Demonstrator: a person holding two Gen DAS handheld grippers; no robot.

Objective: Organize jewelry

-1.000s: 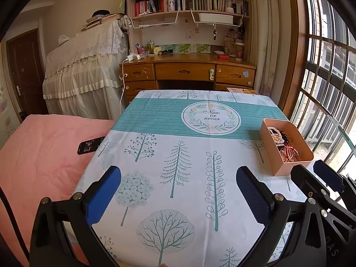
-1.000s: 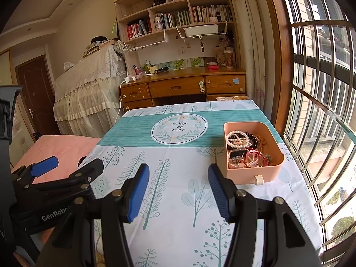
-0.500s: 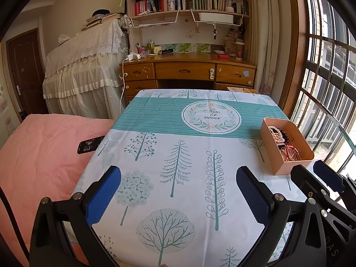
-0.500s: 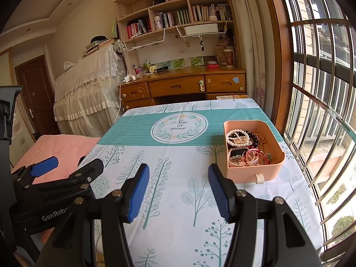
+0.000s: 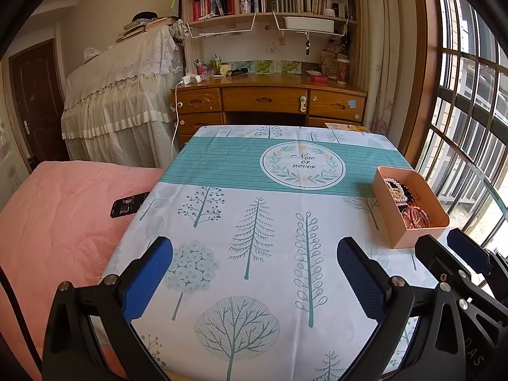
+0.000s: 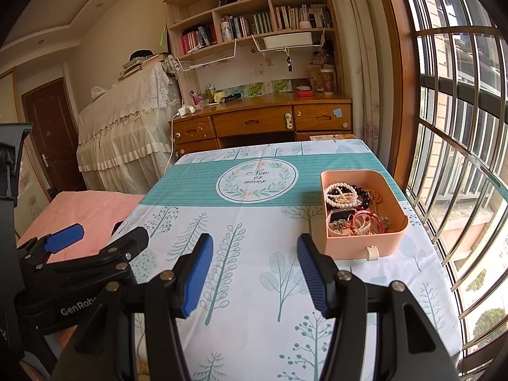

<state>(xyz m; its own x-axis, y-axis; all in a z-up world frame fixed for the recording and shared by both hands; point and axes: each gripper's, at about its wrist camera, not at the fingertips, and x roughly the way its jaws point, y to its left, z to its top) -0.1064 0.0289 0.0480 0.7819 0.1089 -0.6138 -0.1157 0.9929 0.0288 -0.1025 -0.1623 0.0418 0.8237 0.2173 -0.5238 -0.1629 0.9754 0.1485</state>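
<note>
Peach-pink drawer box (image 6: 362, 247) at tablecloth's (image 6: 254, 270) window side, holding pearl strand (image 6: 341, 195), red bangles (image 6: 368, 222), dark beads. No loose jewelry visible elsewhere. 2 tools, left gripper (image 5: 254, 282) and right gripper (image 6: 252, 273), spread wide, empty.

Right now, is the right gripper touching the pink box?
Apart. The right wrist view shows the right gripper open above the tablecloth, with patterned cloth visible between its right finger and the pink box.
</note>
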